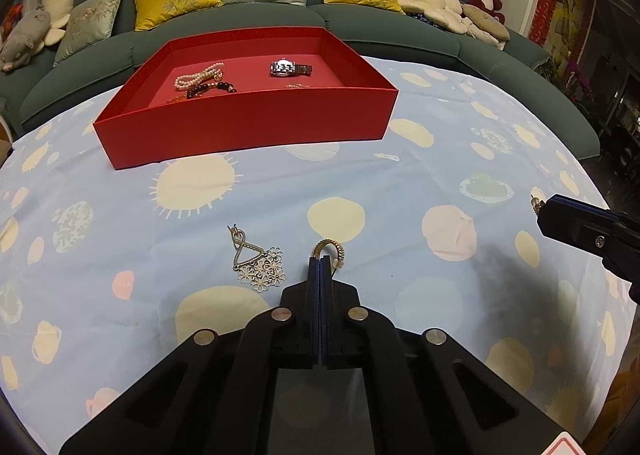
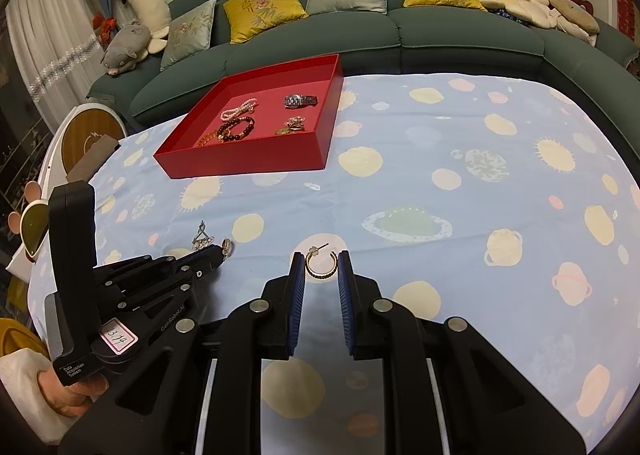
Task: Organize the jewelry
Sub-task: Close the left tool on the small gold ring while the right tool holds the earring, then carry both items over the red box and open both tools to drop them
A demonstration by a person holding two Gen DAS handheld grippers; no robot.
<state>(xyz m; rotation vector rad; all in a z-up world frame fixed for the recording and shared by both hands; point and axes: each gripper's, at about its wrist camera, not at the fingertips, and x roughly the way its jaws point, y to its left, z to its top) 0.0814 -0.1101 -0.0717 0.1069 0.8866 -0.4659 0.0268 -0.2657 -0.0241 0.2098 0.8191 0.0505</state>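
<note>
Now the left gripper (image 1: 320, 261) is squeezed tight on a little gold hoop earring (image 1: 332, 249), low over the near part of the blue cloth (image 1: 400, 183). It is tiny, light, hard and slippery, so I think gripping its thin curve is best. The right gripper (image 2: 321, 269) holds another hoop (image 2: 321, 264) between its claws; I cannot tell if they press it. The red tray (image 1: 248, 123) sits far back.

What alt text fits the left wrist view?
The left gripper is shut on a gold hoop earring on the blue planet-print tablecloth. A silver flower earring lies beside it; a red tray holds jewelry beyond.
</note>
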